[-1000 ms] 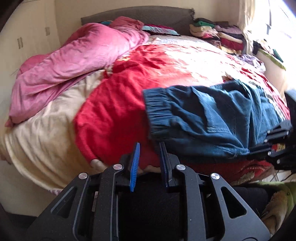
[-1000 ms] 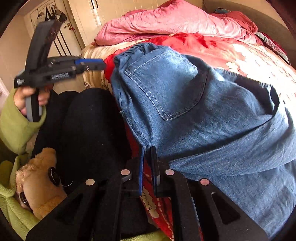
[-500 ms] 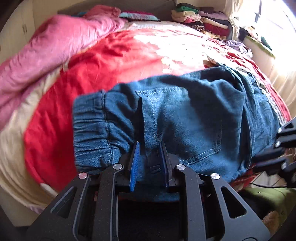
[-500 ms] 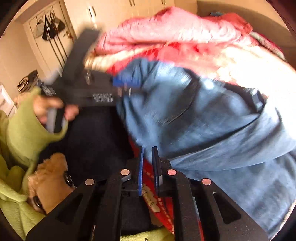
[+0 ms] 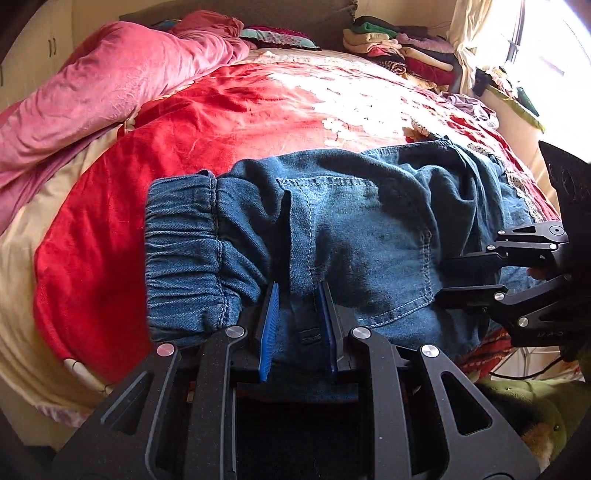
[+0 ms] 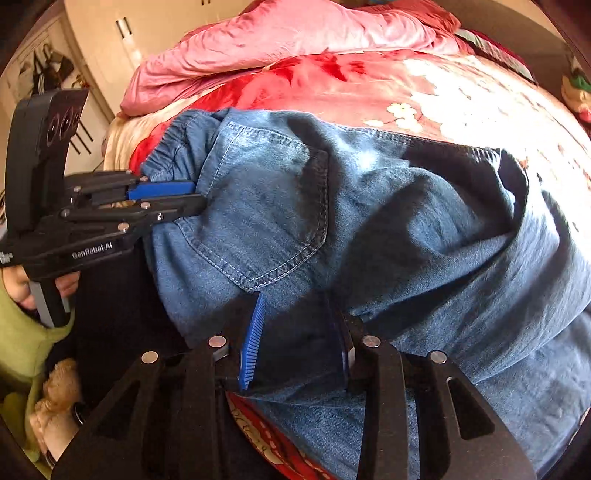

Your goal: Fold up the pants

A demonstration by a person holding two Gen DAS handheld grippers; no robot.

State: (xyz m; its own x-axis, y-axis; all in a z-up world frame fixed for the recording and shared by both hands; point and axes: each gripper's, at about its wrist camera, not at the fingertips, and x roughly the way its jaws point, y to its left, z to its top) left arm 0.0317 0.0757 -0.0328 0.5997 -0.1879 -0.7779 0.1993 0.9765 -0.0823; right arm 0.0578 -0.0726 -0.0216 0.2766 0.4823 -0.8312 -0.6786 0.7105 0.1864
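We see a red bedspread with pale flowers covering the bed. A pink quilt lies bunched along its left edge. Folded clothes are stacked at the far right corner. A cream wardrobe stands beyond the bed's left edge.

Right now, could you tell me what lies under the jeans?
The jeans rest on the red floral bedspread, which shows all around them. Whatever lies directly beneath the denim is covered.
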